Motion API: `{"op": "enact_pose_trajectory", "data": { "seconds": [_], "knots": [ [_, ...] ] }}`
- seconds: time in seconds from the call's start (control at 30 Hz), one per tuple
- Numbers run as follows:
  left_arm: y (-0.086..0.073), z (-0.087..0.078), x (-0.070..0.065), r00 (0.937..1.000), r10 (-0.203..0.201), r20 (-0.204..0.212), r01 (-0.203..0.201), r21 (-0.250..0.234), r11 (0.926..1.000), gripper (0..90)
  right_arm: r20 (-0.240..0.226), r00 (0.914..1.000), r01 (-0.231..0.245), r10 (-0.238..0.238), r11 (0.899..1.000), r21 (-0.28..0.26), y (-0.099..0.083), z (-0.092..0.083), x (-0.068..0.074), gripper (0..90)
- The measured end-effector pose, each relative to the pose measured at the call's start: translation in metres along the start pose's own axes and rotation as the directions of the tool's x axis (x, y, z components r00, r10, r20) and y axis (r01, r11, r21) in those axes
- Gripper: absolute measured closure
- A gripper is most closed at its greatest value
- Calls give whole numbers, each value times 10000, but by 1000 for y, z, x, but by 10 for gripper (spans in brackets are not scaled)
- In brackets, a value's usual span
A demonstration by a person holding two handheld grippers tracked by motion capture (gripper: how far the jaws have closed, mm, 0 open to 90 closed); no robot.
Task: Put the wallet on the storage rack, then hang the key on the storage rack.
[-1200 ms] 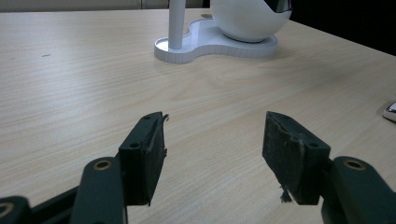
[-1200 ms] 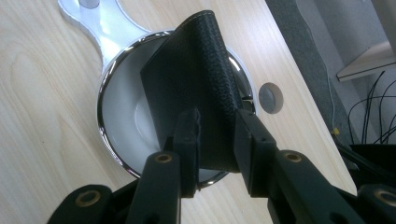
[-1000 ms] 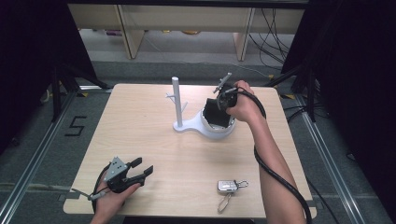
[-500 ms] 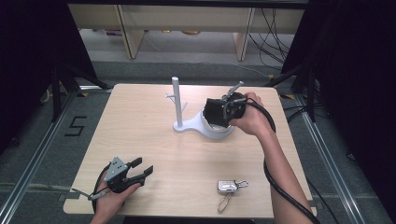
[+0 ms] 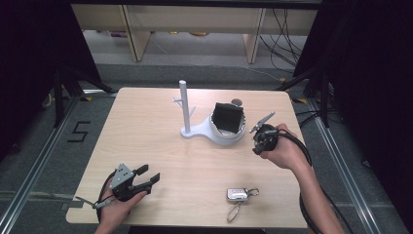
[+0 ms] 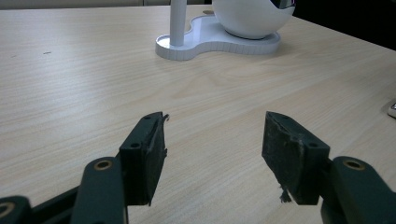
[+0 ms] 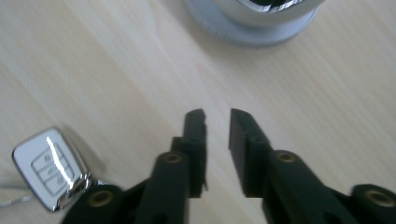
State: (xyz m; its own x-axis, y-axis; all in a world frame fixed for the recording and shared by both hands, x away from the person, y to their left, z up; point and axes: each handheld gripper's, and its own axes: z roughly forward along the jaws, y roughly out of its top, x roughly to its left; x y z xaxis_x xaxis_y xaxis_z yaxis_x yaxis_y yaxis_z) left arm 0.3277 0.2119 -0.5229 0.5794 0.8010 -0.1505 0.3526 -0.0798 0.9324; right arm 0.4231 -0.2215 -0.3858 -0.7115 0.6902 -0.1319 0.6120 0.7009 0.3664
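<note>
Nearest me, the left gripper (image 5: 146,179) rests on the table (image 5: 146,126), jaws wide apart and empty. The key fob (image 5: 237,195) lies right of it. Farther off, the right gripper (image 7: 217,116), its jaws just narrowed to a slim, empty gap, hovers beside the white stand (image 5: 214,132).

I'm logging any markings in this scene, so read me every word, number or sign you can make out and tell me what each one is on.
"5": black marking on the grey floor, left of the table.
Car key fob: three button symbols on its silver face, too blurred to read; in the high view too small.
White stand with the bowl: no lettering visible.
Nothing else readable.
</note>
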Motion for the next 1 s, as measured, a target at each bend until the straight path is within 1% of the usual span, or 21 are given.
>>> {"op": "enact_pose_trajectory", "data": {
  "seconds": [0.13,0.2,0.27,0.3,0.33,0.37,0.4,0.43,0.47,0.5,0.53,0.57,0.6,0.63,0.73,0.77,0.8,0.83,0.9,0.97,1.0],
  "knots": [
    [0,-1,-1,10000,-2,-63,2,5,10000,412,-144,9998,-119,122,9998,180,-11,1,1,881],
    [0,-2,-1,10000,62,-40,-62,-10,10000,447,-232,9994,-231,237,9994,254,-18,2,3,895],
    [0,-2,-2,9999,168,-15,-168,-88,9998,484,-228,9995,-196,203,9994,268,-23,2,4,900],
    [-1,-2,-2,9997,221,65,-221,-125,9997,513,-260,9994,-209,217,9994,292,-25,2,6,900],
    [-1,-3,-3,9996,267,13,-267,-30,9996,548,-262,9994,-207,217,9991,373,-27,2,7,900],
    [-1,-3,-3,9996,274,30,-274,-37,9996,590,-235,9997,-21,31,9991,413,-28,2,9,900],
    [-1,-4,-3,9997,248,39,-248,-25,9997,629,-305,9995,10,5,9987,516,-30,3,12,900],
    [0,-5,-4,9996,279,22,-280,109,9995,672,-343,9993,176,-158,9983,551,-32,3,14,900],
    [0,-5,-4,9995,300,52,-300,101,9995,743,-543,9982,307,-268,9969,725,-37,4,19,900],
    [1,-5,-5,9991,386,165,-386,21,9993,743,-543,9982,307,-268,9969,725,-37,4,19,900],
    [4,-6,-7,9986,517,148,-518,48,9986,778,-564,9982,245,-201,9965,794,-38,4,21,900],
    [6,-5,-8,9979,602,244,-601,-46,9982,811,-643,9976,318,-263,9958,858,-42,3,24,900],
    [8,-6,-11,9972,710,239,-712,79,9974,839,-744,9969,333,-264,9951,936,-45,3,27,900],
    [10,-5,-13,9962,743,455,-743,-9,9972,862,-886,9959,247,-157,9944,1023,-48,4,31,900],
    [16,-2,-22,9902,1122,835,-1139,164,9934,895,-1139,9931,405,-264,9915,1233,-59,6,40,900],
    [17,1,-26,9873,1224,1014,-1237,68,9923,897,-1279,9911,530,-357,9895,1348,-62,7,43,900],
    [18,4,-30,9841,1370,1131,-1391,113,9902,899,-1592,9866,607,-353,9856,1578,-68,10,48,900],
    [20,7,-34,9796,1521,1314,-1564,234,9874,899,-1592,9866,607,-353,9856,1578,-68,10,48,900],
    [25,15,-43,9674,1819,1759,-1902,309,9813,899,-1814,9832,551,-218,9820,1808,-73,14,53,900],
    [31,24,-53,9575,1978,2098,-2127,508,9758,899,-2023,9793,498,-90,9791,1974,-75,18,57,900],
    [34,29,-57,9472,2092,2429,-2284,532,9721,899,-2108,9775,541,-92,9766,2083,-76,19,59,900]
  ]
}}
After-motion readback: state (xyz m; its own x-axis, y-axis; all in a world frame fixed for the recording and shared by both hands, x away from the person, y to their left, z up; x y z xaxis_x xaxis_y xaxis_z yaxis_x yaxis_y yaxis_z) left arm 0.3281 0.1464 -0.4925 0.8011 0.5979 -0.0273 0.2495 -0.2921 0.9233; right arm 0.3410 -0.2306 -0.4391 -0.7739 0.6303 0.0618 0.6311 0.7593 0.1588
